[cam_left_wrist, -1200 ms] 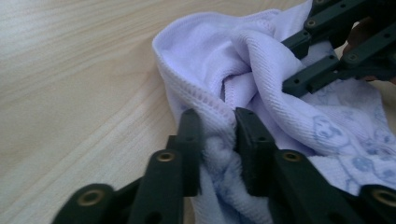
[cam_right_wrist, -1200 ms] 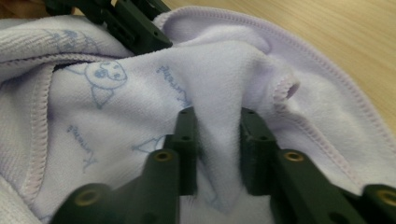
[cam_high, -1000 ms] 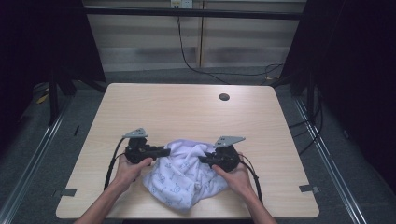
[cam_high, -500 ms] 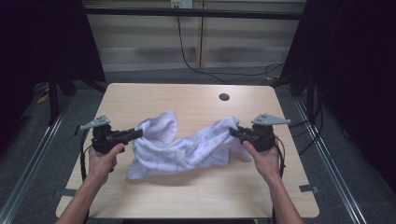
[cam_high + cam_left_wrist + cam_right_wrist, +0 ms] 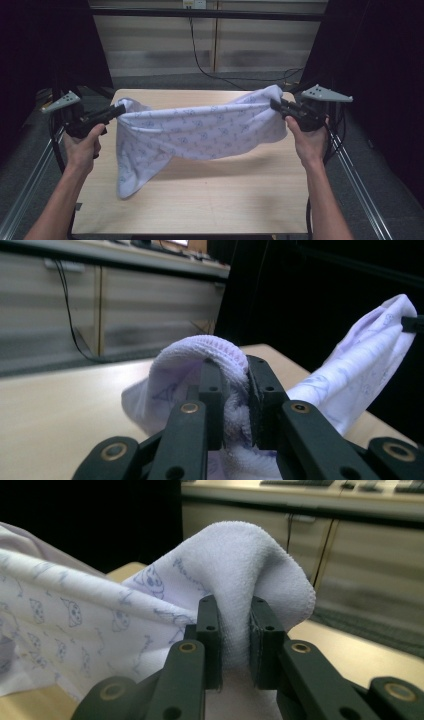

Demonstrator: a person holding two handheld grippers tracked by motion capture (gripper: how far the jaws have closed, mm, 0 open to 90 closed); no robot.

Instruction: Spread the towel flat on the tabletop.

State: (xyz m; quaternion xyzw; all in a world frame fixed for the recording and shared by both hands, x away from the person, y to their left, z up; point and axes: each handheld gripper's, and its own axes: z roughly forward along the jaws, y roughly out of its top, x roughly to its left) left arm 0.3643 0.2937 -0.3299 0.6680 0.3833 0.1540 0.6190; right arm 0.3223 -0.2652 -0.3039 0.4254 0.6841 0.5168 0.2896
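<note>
A white towel (image 5: 200,132) with small blue printed figures hangs stretched in the air above the wooden table (image 5: 210,200). My left gripper (image 5: 119,109) is shut on one corner of it at the left; the left gripper view has the towel's hemmed edge (image 5: 220,347) pinched between the two black jaws of that gripper (image 5: 235,382). My right gripper (image 5: 274,104) is shut on the opposite corner at the right, with the terry fold (image 5: 245,565) bulging over its jaws (image 5: 235,625). One loose end of the towel (image 5: 127,182) droops toward the table at the left.
The table edge (image 5: 190,232) lies near the person. Metal frame rails (image 5: 30,185) run along both sides. A dark cable (image 5: 200,55) hangs down the wall panels behind the table.
Both hands rose and drew apart. The towel, bunched on the table a second ago, is now lifted and spread out between the two grippers.
</note>
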